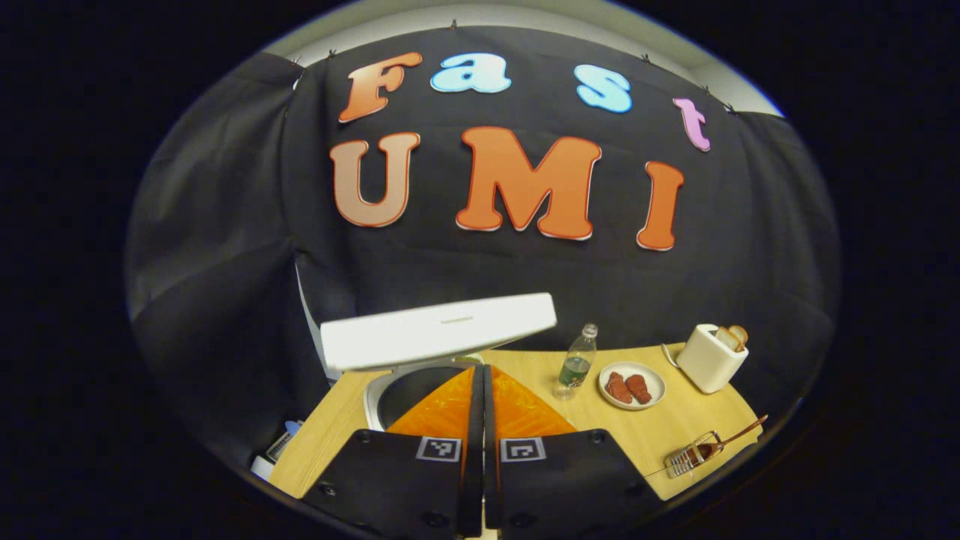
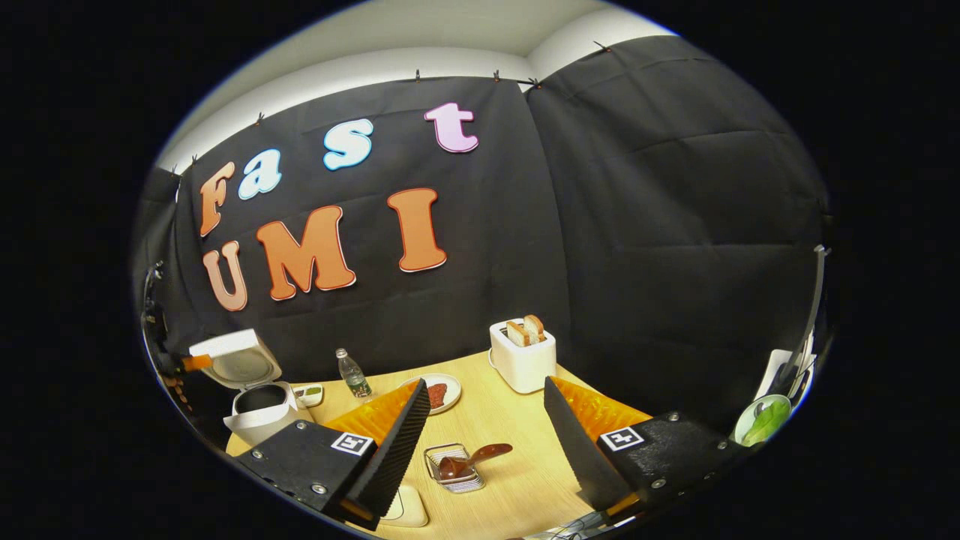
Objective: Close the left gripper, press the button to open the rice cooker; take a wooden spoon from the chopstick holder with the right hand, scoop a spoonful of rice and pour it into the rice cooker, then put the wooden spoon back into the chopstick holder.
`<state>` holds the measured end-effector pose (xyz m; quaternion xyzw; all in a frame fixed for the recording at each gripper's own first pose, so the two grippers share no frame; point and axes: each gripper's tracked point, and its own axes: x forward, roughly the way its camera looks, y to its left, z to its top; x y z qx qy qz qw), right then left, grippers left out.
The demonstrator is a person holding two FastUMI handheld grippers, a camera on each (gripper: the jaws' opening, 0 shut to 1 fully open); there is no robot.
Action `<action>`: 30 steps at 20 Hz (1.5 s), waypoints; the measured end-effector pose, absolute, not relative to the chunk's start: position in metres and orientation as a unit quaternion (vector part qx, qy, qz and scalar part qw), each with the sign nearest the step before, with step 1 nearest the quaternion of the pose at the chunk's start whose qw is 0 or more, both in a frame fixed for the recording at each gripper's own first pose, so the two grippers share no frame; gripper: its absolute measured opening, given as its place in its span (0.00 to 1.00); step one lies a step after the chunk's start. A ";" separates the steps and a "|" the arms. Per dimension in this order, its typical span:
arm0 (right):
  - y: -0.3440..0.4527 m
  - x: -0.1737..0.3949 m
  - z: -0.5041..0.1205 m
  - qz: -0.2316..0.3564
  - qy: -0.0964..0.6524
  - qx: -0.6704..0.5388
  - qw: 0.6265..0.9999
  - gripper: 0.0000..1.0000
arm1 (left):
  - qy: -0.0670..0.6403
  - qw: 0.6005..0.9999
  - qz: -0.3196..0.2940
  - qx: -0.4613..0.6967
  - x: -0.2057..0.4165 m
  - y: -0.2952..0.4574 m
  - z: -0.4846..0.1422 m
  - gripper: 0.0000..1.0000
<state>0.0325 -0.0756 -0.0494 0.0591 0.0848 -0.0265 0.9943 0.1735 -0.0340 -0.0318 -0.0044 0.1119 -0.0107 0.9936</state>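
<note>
The white rice cooker [image 1: 375, 390] stands open, its lid [image 1: 439, 330] raised over the dark inner pot. My left gripper [image 1: 480, 369] is shut with nothing in it, its fingertips just above the pot's rim. In the right gripper view the cooker [image 2: 259, 409] is at the far left with its lid [image 2: 236, 356] up. The wooden spoon [image 2: 474, 456] rests in the chopstick holder [image 2: 450, 472] on the table. My right gripper [image 2: 487, 390] hangs open above and in front of the holder, holding nothing. From the left gripper view the holder [image 1: 690, 457] and spoon [image 1: 739, 435] lie far right.
On the wooden table [image 2: 510, 420] stand a water bottle [image 2: 354, 375], a plate of meat [image 2: 441, 392], a white toaster [image 2: 523, 352] with toast, and a small dish [image 2: 308, 392] by the cooker. A white object [image 2: 409, 508] lies near the front edge. A green bowl [image 2: 761, 420] is off right.
</note>
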 end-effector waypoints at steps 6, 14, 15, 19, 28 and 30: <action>-0.069 0.039 -0.099 0.005 0.110 0.098 0.989 0.95 | 0.059 0.998 0.009 -0.026 0.129 -0.028 0.021 0.06; -0.073 0.048 -0.161 0.007 0.168 0.130 0.977 0.95 | 0.022 0.998 0.058 -0.006 0.073 -0.005 0.061 0.06; -0.074 0.050 -0.170 0.002 0.175 0.129 0.976 0.95 | 0.018 0.997 0.073 0.000 0.066 0.002 0.066 0.14; -0.067 0.059 -0.198 0.011 0.202 0.141 0.969 0.95 | 0.022 0.995 0.099 -0.011 0.048 0.012 0.066 0.46; -0.049 0.081 -0.228 0.046 0.233 0.172 0.956 0.89 | 0.033 0.987 0.155 -0.010 0.007 0.034 0.051 1.00; -0.049 0.086 -0.231 0.045 0.235 0.179 0.954 0.86 | 0.041 0.985 0.167 -0.007 -0.002 0.042 0.048 1.00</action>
